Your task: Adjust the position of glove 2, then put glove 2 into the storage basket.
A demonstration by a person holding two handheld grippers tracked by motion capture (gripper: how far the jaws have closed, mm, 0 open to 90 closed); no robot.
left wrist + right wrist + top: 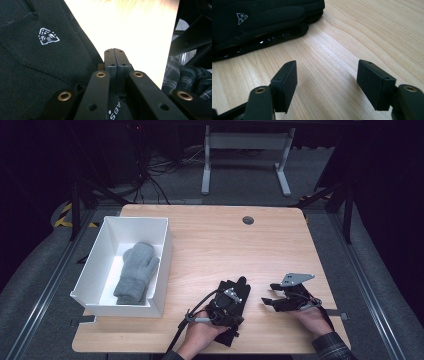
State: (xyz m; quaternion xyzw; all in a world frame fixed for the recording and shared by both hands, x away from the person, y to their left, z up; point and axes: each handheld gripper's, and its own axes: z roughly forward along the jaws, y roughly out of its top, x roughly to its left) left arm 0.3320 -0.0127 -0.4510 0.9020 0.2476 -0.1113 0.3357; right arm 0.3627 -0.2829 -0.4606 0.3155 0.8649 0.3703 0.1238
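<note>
Clearly, black glove (37,62) bears white emblem (48,36).

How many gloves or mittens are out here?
2. A grey mitten lies in the white box at the table's left; a black glove lies on the table under the left gripper. More could be stacked unseen.
</note>
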